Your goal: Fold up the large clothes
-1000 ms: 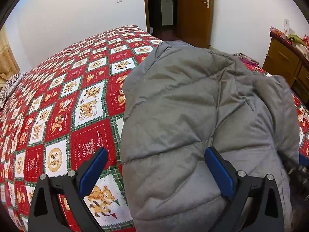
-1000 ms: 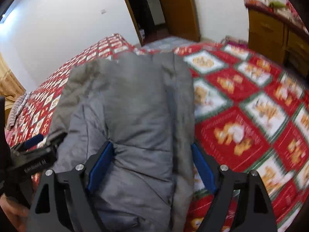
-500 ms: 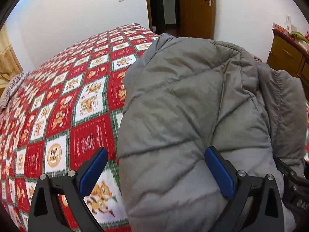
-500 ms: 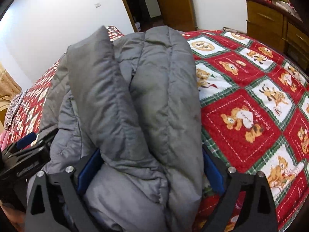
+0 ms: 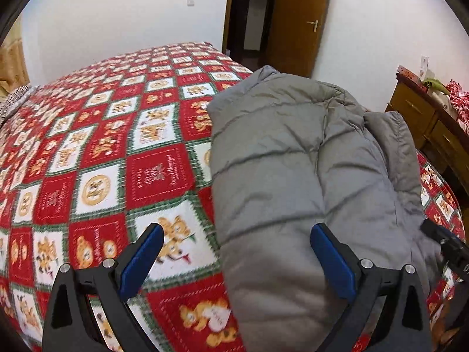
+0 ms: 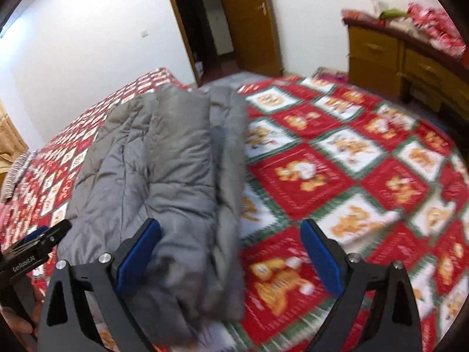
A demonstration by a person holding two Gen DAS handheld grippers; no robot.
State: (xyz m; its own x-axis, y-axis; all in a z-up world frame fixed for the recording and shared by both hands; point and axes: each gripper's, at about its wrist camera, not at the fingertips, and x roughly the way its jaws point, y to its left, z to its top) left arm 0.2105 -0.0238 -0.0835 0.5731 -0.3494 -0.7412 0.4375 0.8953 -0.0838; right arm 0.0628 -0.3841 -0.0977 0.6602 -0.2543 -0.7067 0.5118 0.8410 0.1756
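Red-and-green quilted bedspread (image 5: 96, 158) covers the bed; a wooden door (image 5: 296, 20) and dresser (image 6: 390, 55) stand beyond. Grey padded jacket (image 5: 293, 170) lies folded ahead of both spread-wide, empty tools: left hand-held gripper (image 5: 234, 256), right hand-held gripper (image 6: 230, 253).

Grey quilted puffer jacket (image 5: 296, 176) folded in a long bundle on a red, white and green teddy-bear patchwork bedspread (image 5: 117, 158). Left gripper (image 5: 237, 252) spread wide, blue-padded fingers (image 5: 142, 256) straddling the bundle's near left edge. Open brown wooden door (image 5: 296, 23) behind, yellow-brown wooden dresser (image 5: 433, 123) at right.

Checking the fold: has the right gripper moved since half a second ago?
Yes. The right gripper has pulled back and rightward off the jacket, now partly over the bedspread.
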